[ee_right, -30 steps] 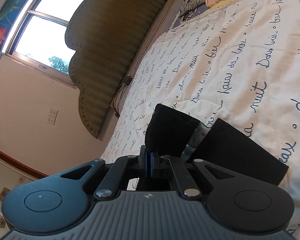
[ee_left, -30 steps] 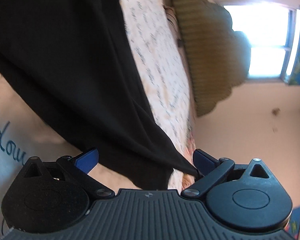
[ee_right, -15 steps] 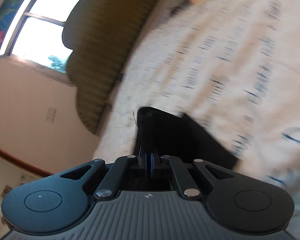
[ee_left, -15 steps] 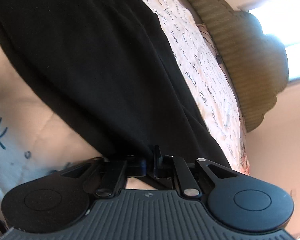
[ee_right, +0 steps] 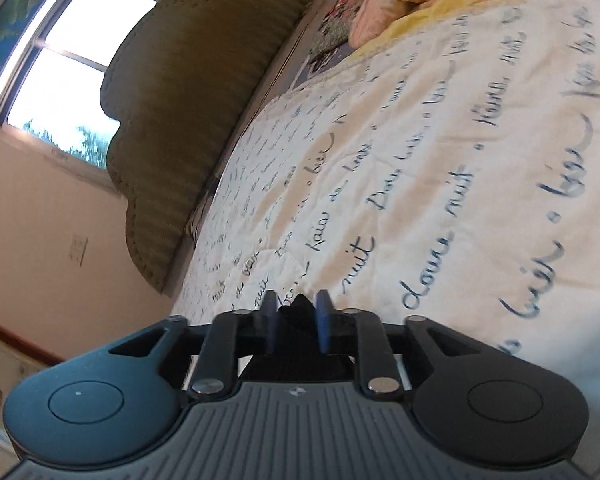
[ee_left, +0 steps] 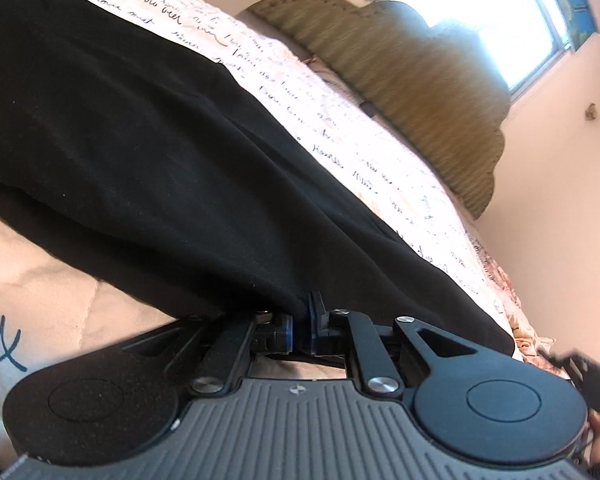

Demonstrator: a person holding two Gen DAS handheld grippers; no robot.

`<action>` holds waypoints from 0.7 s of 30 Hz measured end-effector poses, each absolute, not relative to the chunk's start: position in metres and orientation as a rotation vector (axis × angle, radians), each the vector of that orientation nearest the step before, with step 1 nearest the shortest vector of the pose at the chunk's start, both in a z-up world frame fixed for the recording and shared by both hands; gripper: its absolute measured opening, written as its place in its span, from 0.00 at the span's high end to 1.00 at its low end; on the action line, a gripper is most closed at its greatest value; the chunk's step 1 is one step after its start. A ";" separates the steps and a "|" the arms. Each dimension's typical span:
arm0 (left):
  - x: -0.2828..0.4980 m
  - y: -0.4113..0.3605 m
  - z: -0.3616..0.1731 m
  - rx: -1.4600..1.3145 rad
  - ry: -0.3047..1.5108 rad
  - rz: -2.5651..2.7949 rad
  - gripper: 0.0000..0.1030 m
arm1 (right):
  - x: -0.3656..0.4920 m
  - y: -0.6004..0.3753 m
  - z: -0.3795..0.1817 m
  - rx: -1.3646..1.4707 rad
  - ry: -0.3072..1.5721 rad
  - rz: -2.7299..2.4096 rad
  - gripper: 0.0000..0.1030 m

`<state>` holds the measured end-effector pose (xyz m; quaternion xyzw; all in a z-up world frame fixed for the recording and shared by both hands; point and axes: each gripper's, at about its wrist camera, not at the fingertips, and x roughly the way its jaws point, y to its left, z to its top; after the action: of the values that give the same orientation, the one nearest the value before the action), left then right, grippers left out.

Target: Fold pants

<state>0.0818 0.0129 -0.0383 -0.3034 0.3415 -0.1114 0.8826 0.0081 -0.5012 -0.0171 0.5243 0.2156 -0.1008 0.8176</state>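
While the left gripper point(ee_left: 300, 326) fingers pinch the black pants point(ee_left: 140, 140), the right gripper point(ee_right: 298, 324) fingers, just opening, straddle a fold.

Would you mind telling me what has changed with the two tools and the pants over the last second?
The left tool, open a second ago, has closed on the edge of the black pants. The right tool, clamped on the fabric before, has just been opening; a little black cloth shows between its pads, no longer pressed. The pants still lie on the bedspread.

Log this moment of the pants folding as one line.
left gripper: shut on black pants | right gripper: jaws just opening, pants tip between, unpressed | surface: bedspread
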 end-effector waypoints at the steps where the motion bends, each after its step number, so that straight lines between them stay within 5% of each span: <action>1: 0.084 0.013 -0.040 -0.648 0.707 -0.237 0.82 | 0.022 -0.502 -0.015 1.078 0.505 -0.206 0.42; 2: 0.088 0.013 -0.042 -0.668 0.707 -0.241 0.82 | 0.037 -0.499 -0.013 1.041 0.557 -0.199 0.35; 17: 0.079 0.022 -0.047 -0.741 0.700 -0.270 0.81 | 0.119 -0.500 -0.045 1.231 0.797 0.056 0.36; 18: 0.078 0.022 -0.047 -0.741 0.699 -0.271 0.81 | 0.119 -0.500 -0.044 1.222 0.785 0.041 0.42; 20: 0.078 0.023 -0.047 -0.743 0.699 -0.272 0.81 | 0.116 -0.494 -0.032 1.126 0.738 0.016 0.93; 21: 0.077 0.024 -0.048 -0.743 0.699 -0.272 0.81 | 0.111 -0.491 -0.022 1.091 0.694 0.041 0.93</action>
<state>0.0774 0.0238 -0.0476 -0.3546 0.3335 -0.1299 0.8638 0.1108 -0.4910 -0.0224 0.5083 0.3231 0.0192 0.7980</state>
